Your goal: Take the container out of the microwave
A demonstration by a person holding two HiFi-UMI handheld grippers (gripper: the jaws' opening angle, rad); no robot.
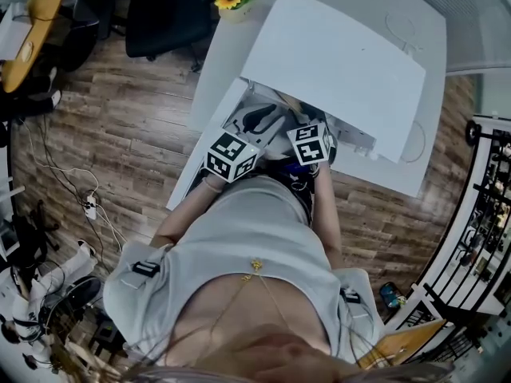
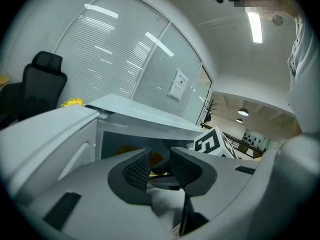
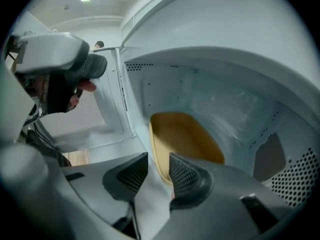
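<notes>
My right gripper (image 3: 157, 165) is spread and empty, just before the container (image 3: 186, 136) inside the microwave (image 3: 215, 91); my left gripper (image 2: 160, 165) is also spread. If I close beside its edge, I may push it deeper.

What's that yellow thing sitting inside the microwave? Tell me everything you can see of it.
The yellow container is a shallow, rounded-rectangular dish, seemingly matte plastic, with a raised rim, and it looks empty. It rests on the floor of the white microwave cavity, near the open front. The right claw hovers at its near rim with jaws apart; no grip shows yet.
</notes>
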